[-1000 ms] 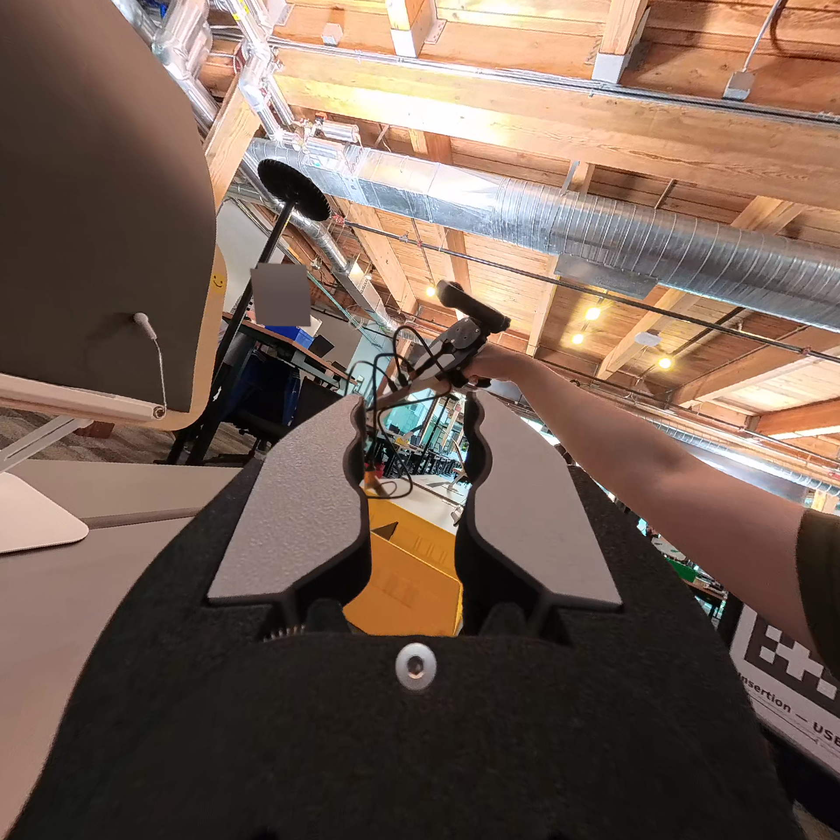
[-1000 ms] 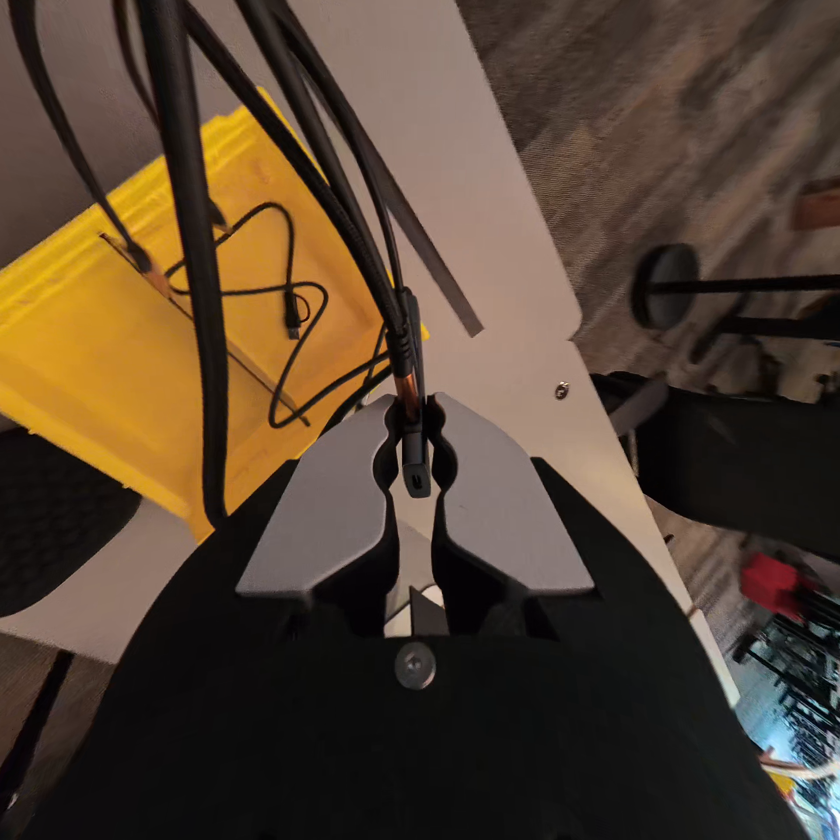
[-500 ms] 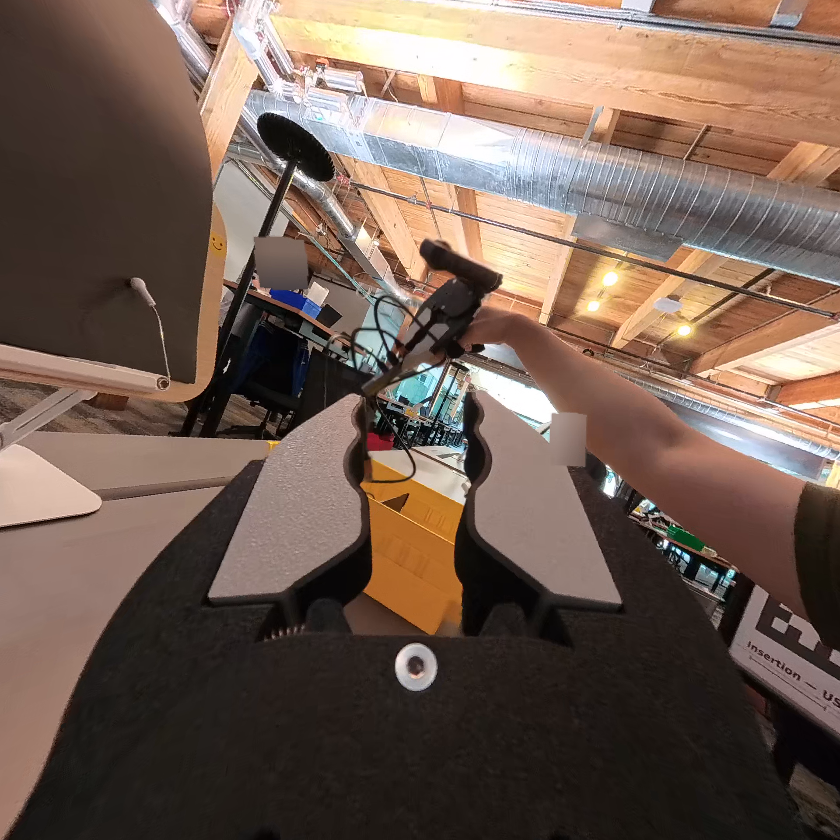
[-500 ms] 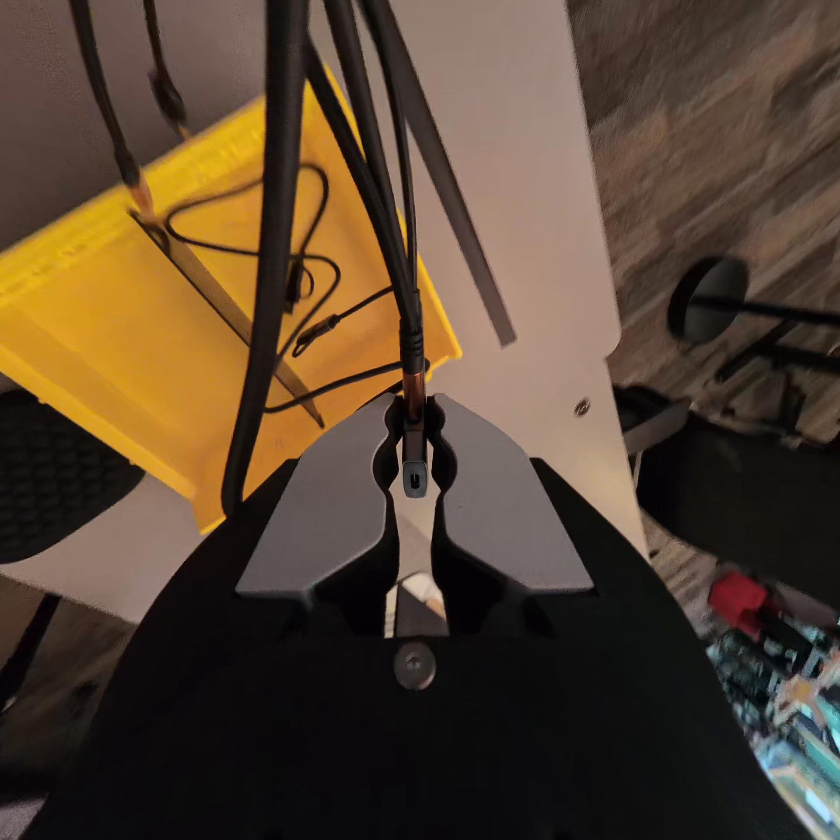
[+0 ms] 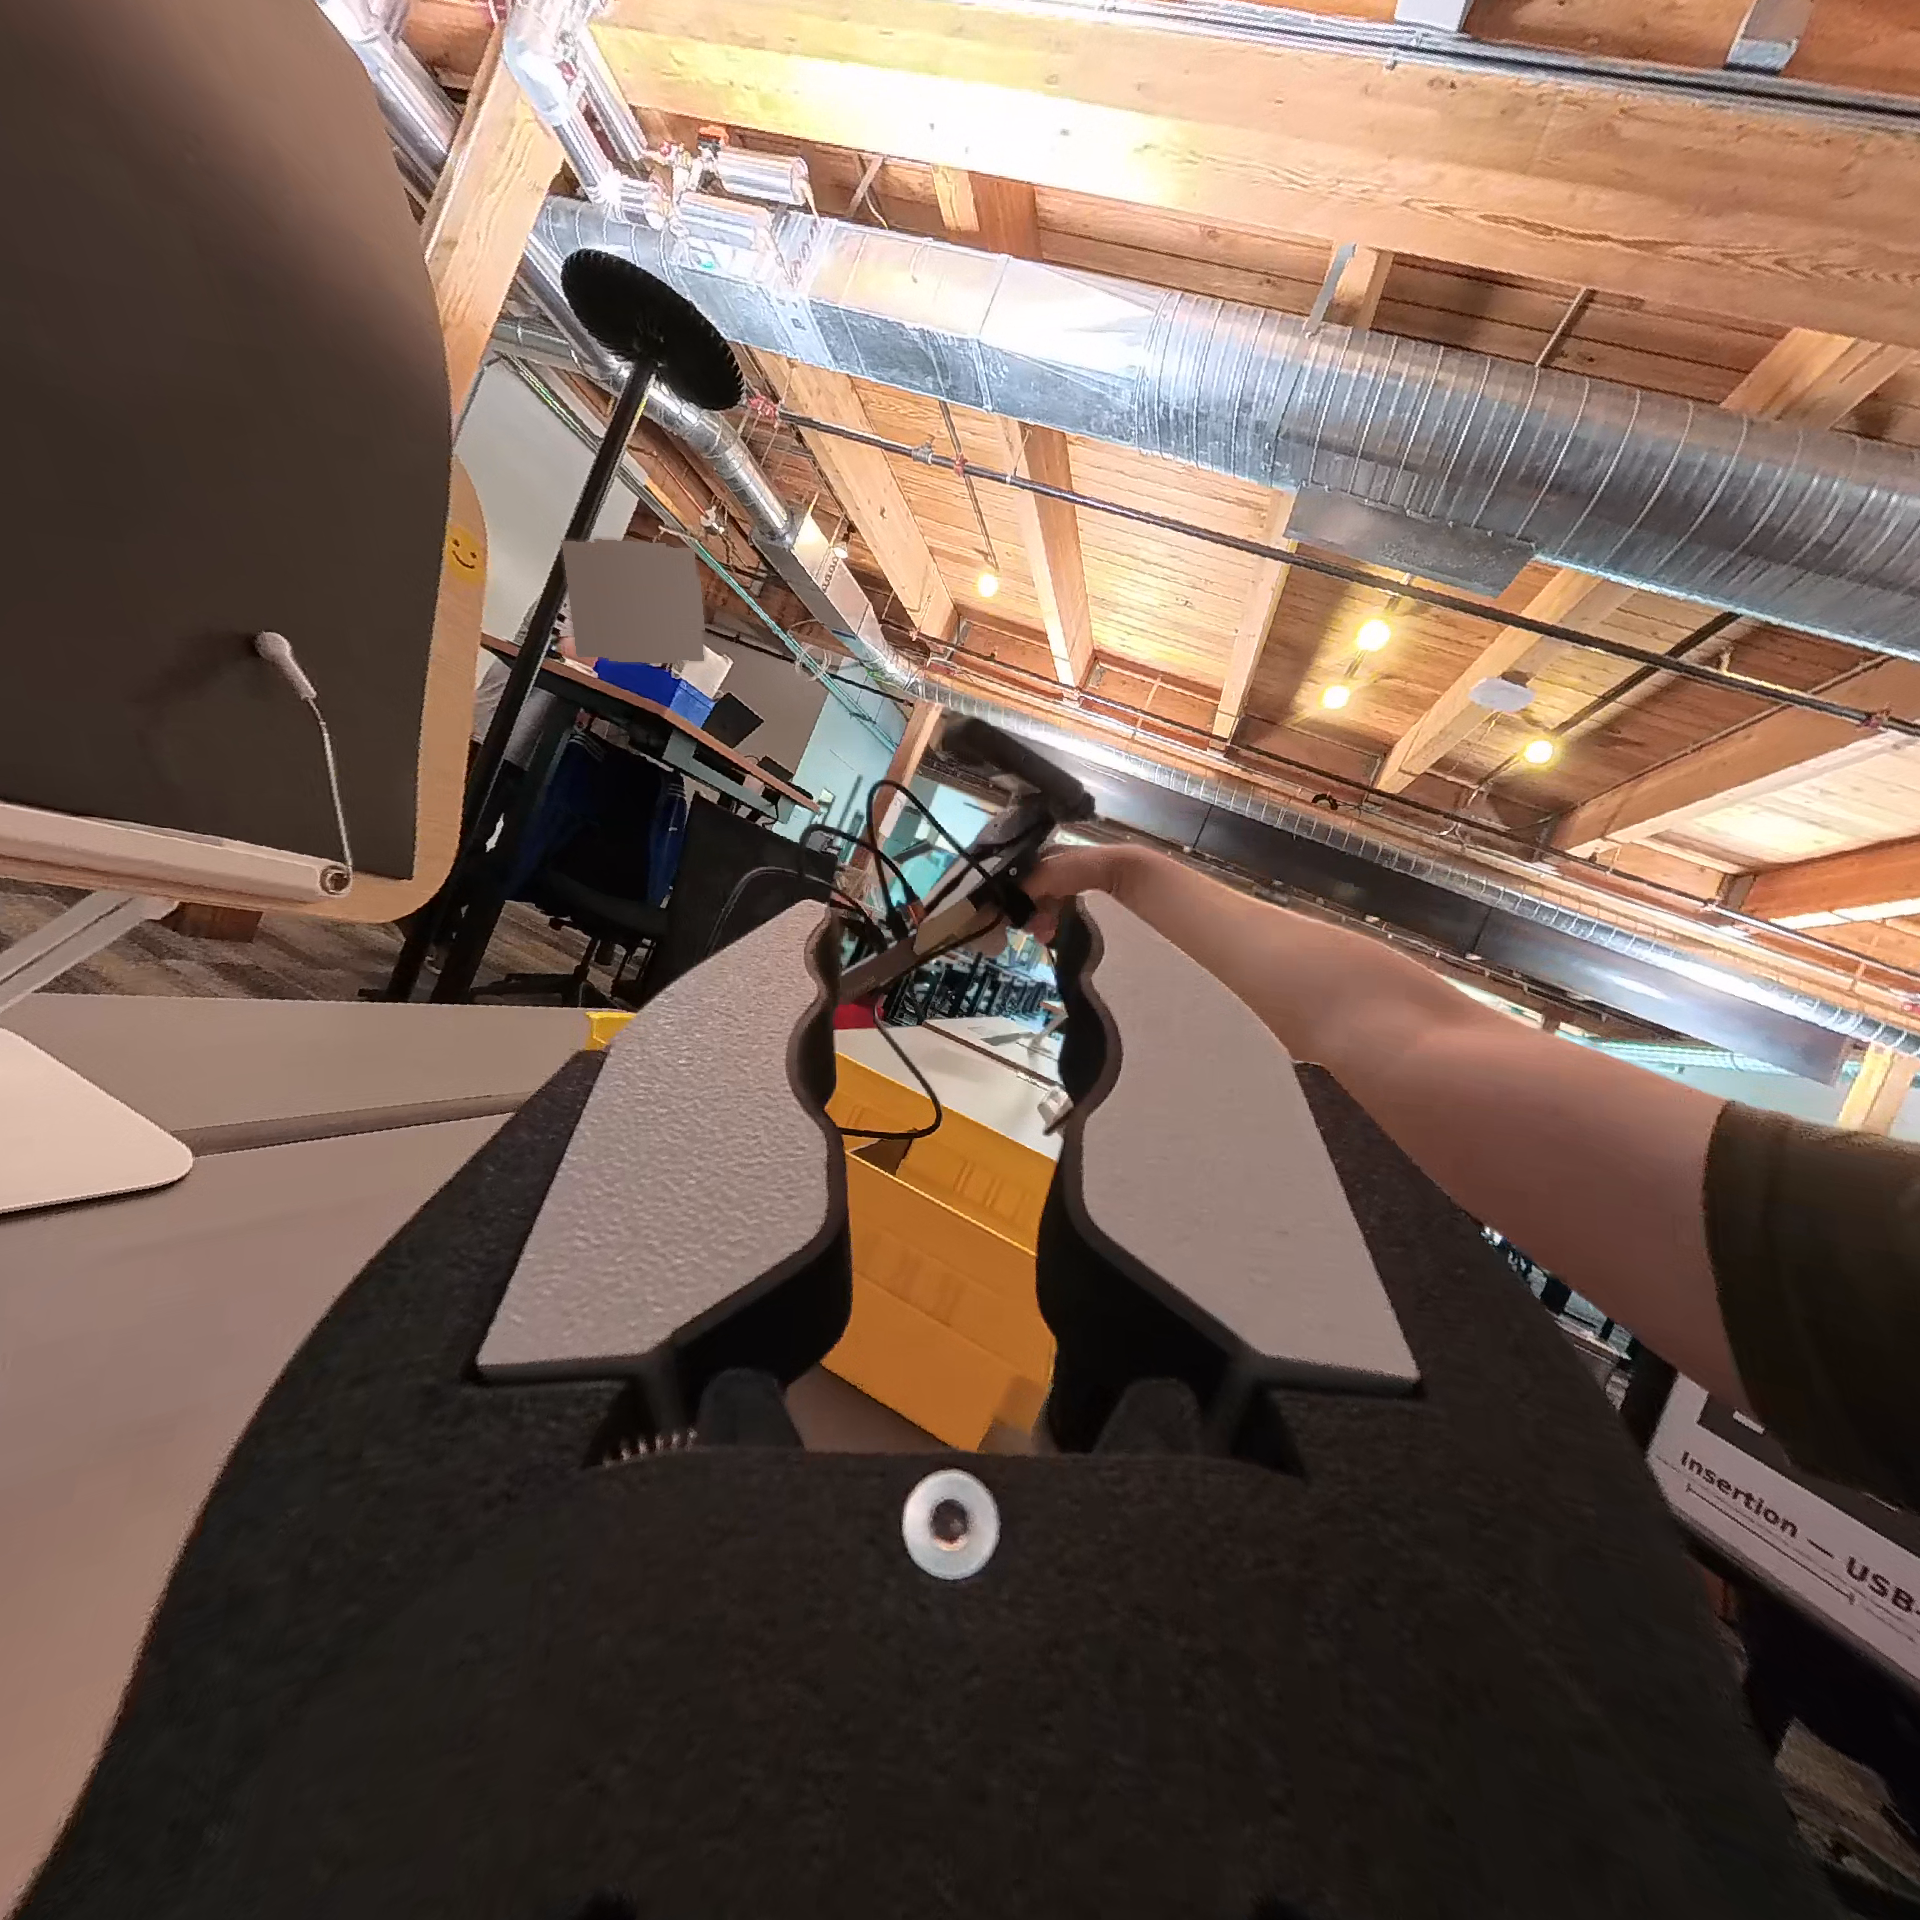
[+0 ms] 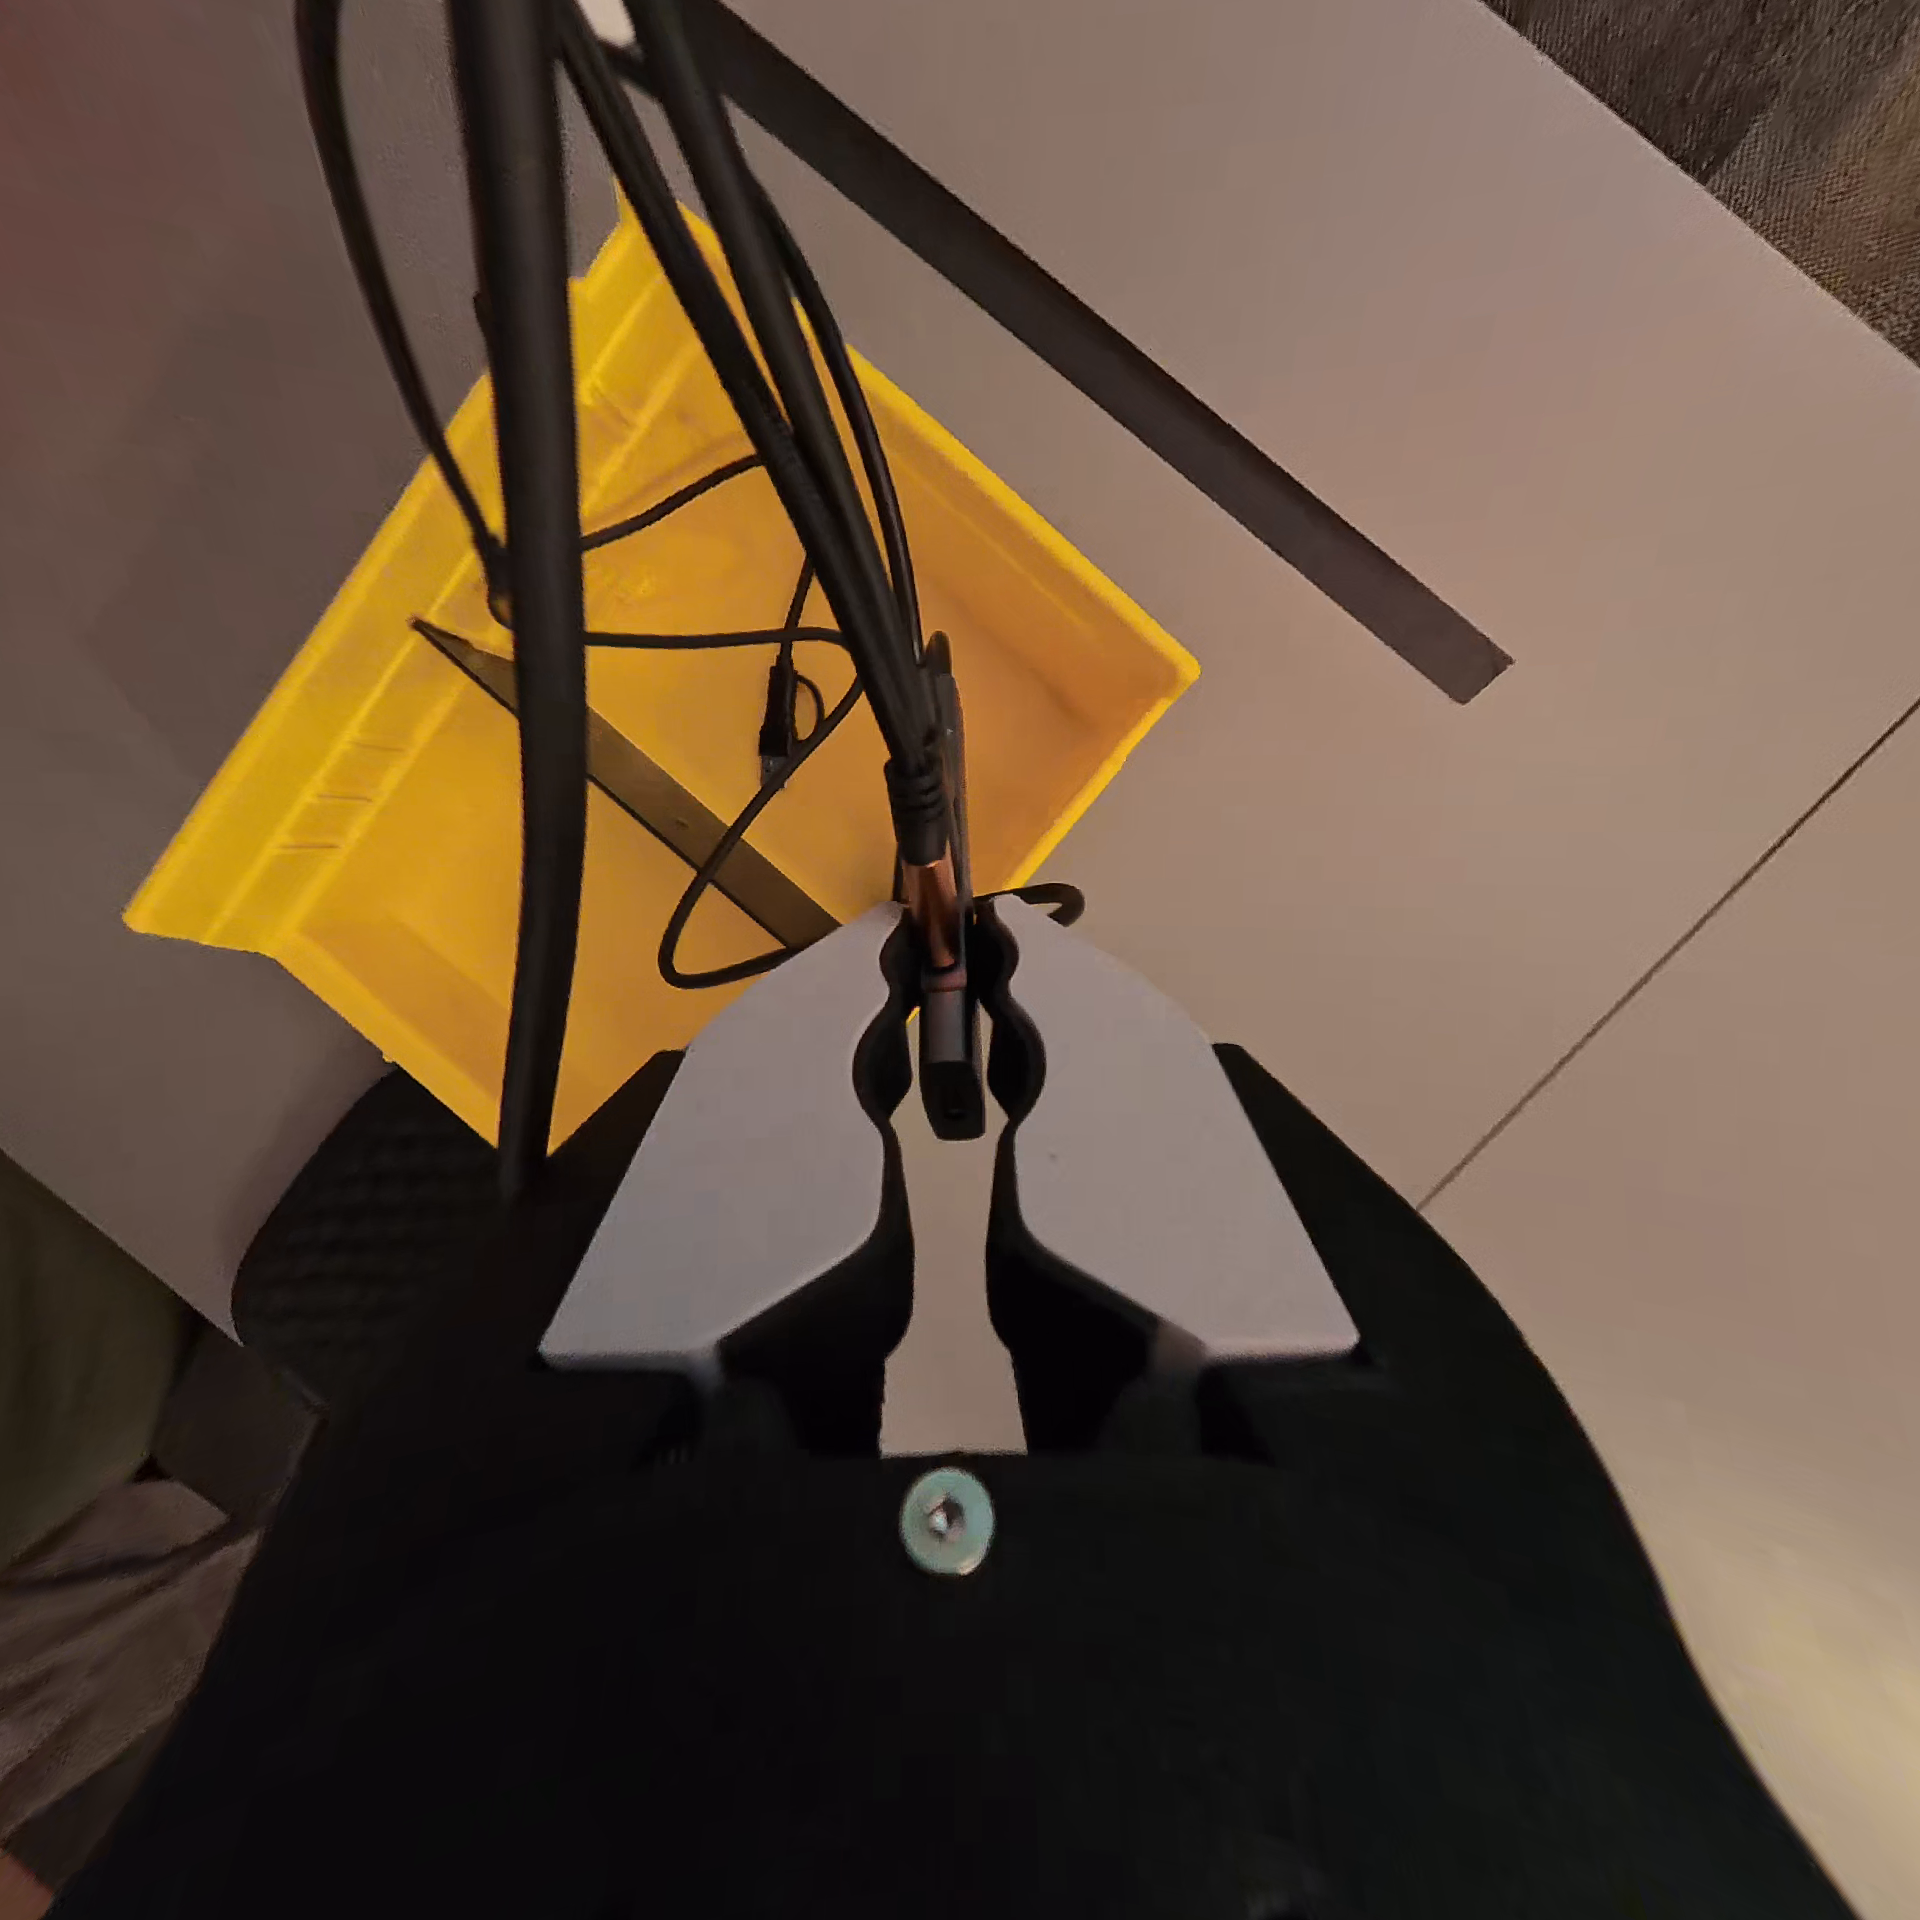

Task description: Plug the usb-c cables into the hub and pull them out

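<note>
My right gripper (image 6: 945, 935) is shut on a slim dark hub (image 6: 951, 1081), held edge-on with a port end facing the camera. A copper-collared plug (image 6: 930, 894) and several black cables (image 6: 540, 520) run from it and hang toward a yellow bin (image 6: 364, 810). A loose black cable (image 6: 774, 717) lies coiled in the bin. In the left wrist view, my left gripper (image 5: 945, 935) is open and empty, tilted up over the bin (image 5: 935, 1247). The right gripper (image 5: 997, 842) holds the hub (image 5: 914, 940) in the air beyond it, cables dangling.
The bin sits on a grey table (image 6: 1455, 416) with a black strip (image 6: 1091, 343) across it. A monitor back (image 5: 187, 416) and its white stand base (image 5: 62, 1132) are at left. A person's arm (image 5: 1455, 1060) reaches in from the right above a white placard (image 5: 1787, 1527). My hands' fingertips stand some 45 cm from each other.
The right gripper, still shut on the hub, rose, then came down closer to the bin and turned; the cables swing with it. The left gripper stays open.
</note>
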Motion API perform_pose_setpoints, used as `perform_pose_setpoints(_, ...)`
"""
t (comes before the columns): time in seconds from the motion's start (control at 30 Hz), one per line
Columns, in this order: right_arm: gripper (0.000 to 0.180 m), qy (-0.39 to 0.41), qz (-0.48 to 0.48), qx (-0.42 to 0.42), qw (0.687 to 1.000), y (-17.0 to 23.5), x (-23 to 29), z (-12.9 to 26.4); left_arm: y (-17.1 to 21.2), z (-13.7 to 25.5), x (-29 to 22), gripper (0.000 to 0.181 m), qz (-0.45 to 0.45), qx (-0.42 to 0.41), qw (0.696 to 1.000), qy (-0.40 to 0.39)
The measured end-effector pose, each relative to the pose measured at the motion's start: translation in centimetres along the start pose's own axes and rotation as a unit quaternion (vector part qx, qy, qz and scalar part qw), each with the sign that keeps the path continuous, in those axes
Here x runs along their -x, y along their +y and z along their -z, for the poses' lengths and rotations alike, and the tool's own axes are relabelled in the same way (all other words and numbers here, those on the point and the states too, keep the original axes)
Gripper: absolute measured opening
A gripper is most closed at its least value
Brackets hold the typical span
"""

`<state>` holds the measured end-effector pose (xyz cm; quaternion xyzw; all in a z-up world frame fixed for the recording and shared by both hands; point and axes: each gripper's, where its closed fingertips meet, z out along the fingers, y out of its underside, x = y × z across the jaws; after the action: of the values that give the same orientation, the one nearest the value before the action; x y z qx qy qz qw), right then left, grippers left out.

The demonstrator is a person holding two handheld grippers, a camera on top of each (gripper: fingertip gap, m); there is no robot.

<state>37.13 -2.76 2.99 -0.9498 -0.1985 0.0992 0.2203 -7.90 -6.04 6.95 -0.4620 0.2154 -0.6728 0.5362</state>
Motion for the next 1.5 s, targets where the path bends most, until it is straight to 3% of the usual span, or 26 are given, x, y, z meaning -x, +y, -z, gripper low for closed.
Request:
perform_pose_setpoints(0.23, 0.011, -0.050, -0.067, -0.107, 0.991, 2.3, -1.0, -0.2, 0.3, -0.2, -0.4, 0.039, -0.008, 0.007, 1.000, 0.003)
perform_pose_setpoints(0.4, 0.011, -0.128, -0.109, -0.224, 0.960, 2.1, -0.3, -0.5, 0.2, -0.2, -0.3, 0.039, -0.003, 0.004, 1.000, 0.004)
perform_pose_setpoints(0.47, 0.011, -0.126, -0.102, -0.231, 0.959, 2.2, -0.2, -0.9, 0.4, -0.3, -0.4, 0.039, -0.005, 0.007, 1.000, 0.005)
perform_pose_setpoints(0.63, 0.011, -0.074, -0.045, -0.157, 0.984, 1.6, 0.1, -2.3, 0.8, -0.4, -0.2, 0.039, -0.006, 0.015, 1.000, 0.003)
perform_pose_setpoints(0.77, 0.011, -0.017, 0.054, -0.035, 0.998, 0.4, 1.2, -3.5, 0.9, -0.4, 0.0, 0.039, -0.003, 0.017, 1.000, 0.001)
perform_pose_setpoints(0.93, 0.012, 0.033, 0.151, 0.154, 0.976, 0.0, 2.4, -6.1, 1.2, -0.5, 0.0, 0.039, -0.007, 0.024, 1.000, 0.000)
perform_pose_setpoints(1.0, 0.011, 0.033, 0.168, 0.194, 0.966, -0.3, 2.9, -7.5, 1.2, -0.5, 0.0, 0.038, -0.007, 0.025, 1.000, 0.000)
perform_pose_setpoints(1.1, 0.012, 0.034, 0.177, 0.225, 0.957, -0.1, 3.2, -9.5, 1.1, -0.4, -0.1, 0.038, -0.005, 0.022, 1.000, 0.001)
perform_pose_setpoints(1.23, 0.013, 0.047, 0.152, 0.206, 0.966, 0.0, 2.5, -10.5, 0.9, -0.4, -0.1, 0.039, 0.000, 0.017, 1.000, 0.003)
perform_pose_setpoints(1.5, 0.023, 0.141, 0.179, 0.149, 0.962, -0.8, 0.1, -3.9, 1.5, -0.5, 0.1, 0.039, 0.002, 0.027, 1.000, 0.002)
